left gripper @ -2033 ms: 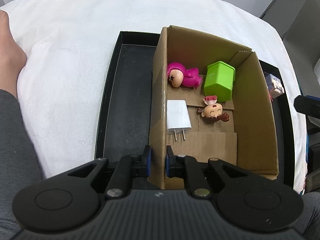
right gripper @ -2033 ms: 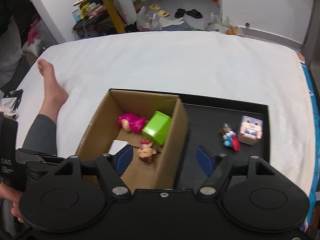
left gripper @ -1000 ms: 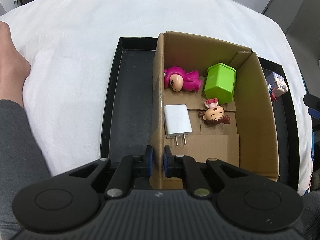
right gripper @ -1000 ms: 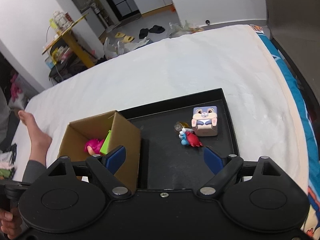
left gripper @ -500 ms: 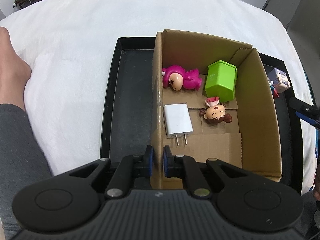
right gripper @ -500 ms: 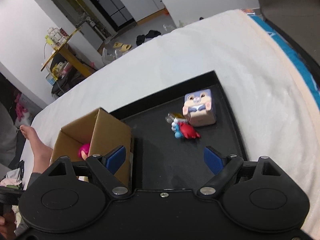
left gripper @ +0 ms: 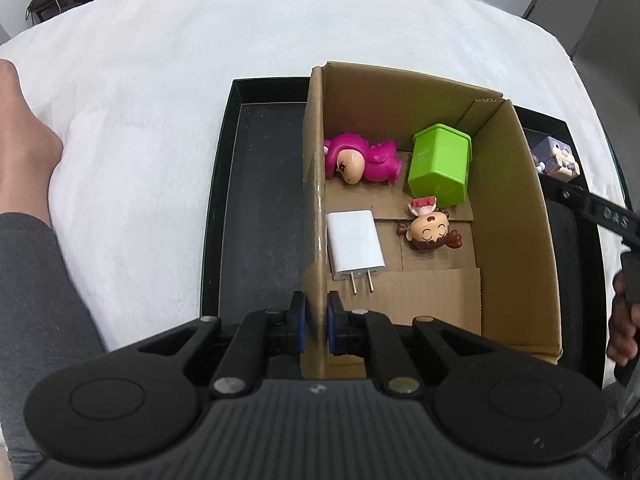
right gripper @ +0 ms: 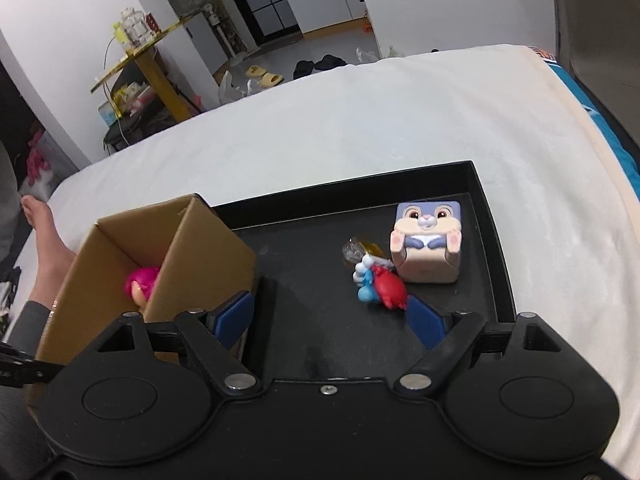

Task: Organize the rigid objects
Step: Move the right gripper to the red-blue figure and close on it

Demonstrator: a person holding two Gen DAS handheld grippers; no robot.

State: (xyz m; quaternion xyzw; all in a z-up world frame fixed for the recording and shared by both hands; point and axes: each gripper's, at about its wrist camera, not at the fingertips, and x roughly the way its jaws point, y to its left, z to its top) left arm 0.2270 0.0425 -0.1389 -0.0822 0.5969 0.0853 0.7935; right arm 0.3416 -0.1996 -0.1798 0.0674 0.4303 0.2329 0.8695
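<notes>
Left wrist view: left gripper (left gripper: 316, 322) pinched onto the left wall of the cardboard box (left gripper: 516, 216), one blue pad outside and one inside, near the box's closest corner; box stands on a black tray (left gripper: 256, 200) that lies on a white bedcover (left gripper: 160, 60); inside the box, a pink figurine (left gripper: 360, 158) lies on its side against the left wall; green block (left gripper: 440, 164) sits beside it toward the right wall; white charger plug (left gripper: 356, 246) lies flat with prongs pointing toward the camera; small brown-haired doll head (left gripper: 430, 230) lies just right of the charger, below the green block; bunny cube (left gripper: 556, 156) visible on the tray beyond the box's right wall; part of the right gripper's black body enters at the right edge.

Right wrist view: right gripper (right gripper: 332, 318) spread wide with nothing between the pads, hovering over the bare tray (right gripper: 492, 208) floor; red and blue figure (right gripper: 380, 286) lies just ahead, near the right pad; bunny cube (right gripper: 428, 246) stands touching or just behind that figure; small clear wrapped item (right gripper: 358, 249) lies at the cube's left; cardboard box (right gripper: 200, 264) to the left on the tray, pink figurine (right gripper: 142, 280) partly visible inside; bare foot (right gripper: 40, 220) rests on the bedcover (right gripper: 360, 120) at far left.
</notes>
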